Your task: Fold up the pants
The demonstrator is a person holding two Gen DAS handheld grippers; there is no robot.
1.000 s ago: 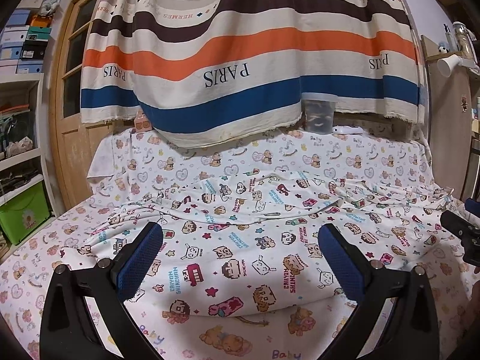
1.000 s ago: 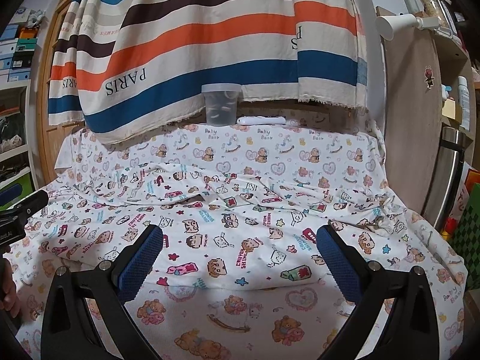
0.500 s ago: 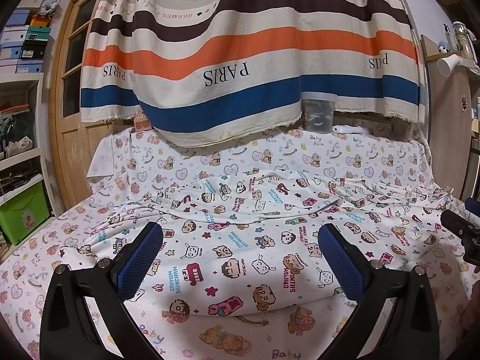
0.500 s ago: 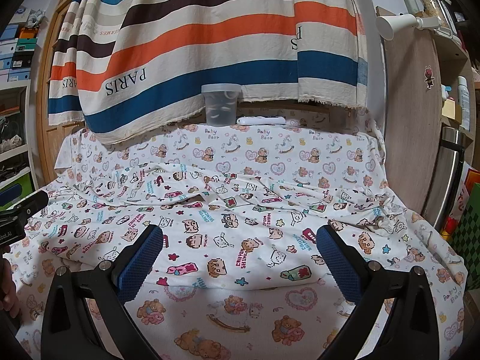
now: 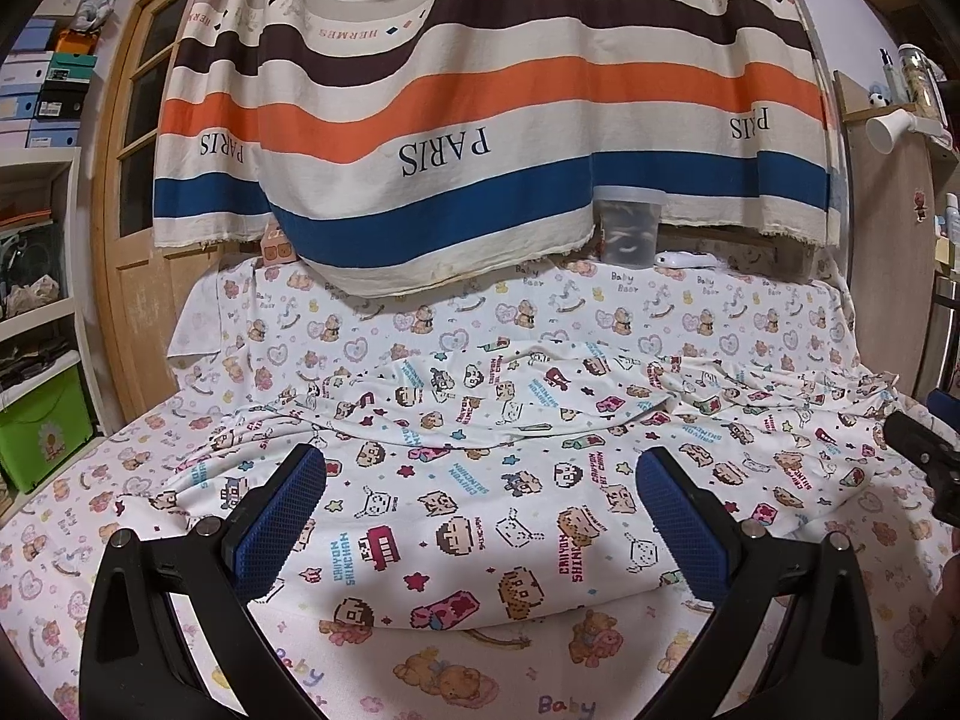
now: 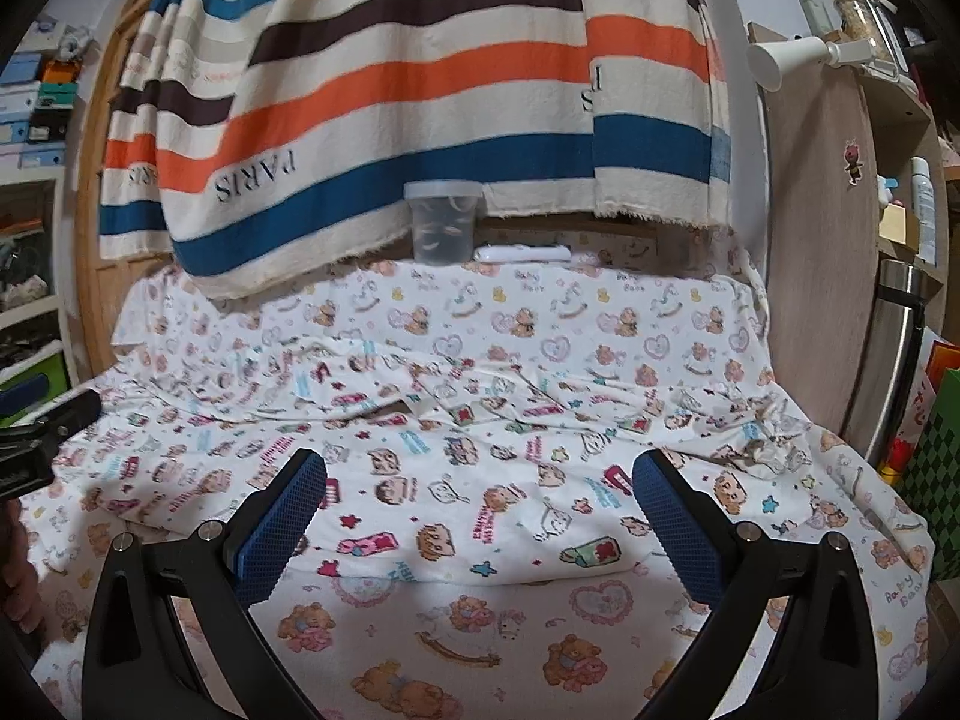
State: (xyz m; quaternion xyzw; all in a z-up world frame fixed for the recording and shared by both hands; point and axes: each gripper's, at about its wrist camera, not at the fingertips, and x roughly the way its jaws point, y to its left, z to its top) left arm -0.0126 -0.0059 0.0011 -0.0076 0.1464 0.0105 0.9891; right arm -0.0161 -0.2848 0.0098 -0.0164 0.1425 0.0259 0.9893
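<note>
The left tongs [image 5: 480, 510] hang wide open and empty above the near edge of the pants [image 5: 480, 480], which lie spread and rumpled across the bear-print sheet [image 5: 690, 324]; the right tongs [image 6: 480, 510] gape just as empty over the pants' right part. The likely trouble: the two prints look so alike that a pinch could catch the sheet along with the pants, or only one layer, dragging the fold crooked. Readable writing: "Baby Bear" on the sheet, "CRAYON SHINCHAN" on the pants, and mirrored "PARIS" and "HERMES" on the striped cloth [image 5: 480, 120] behind.
</note>
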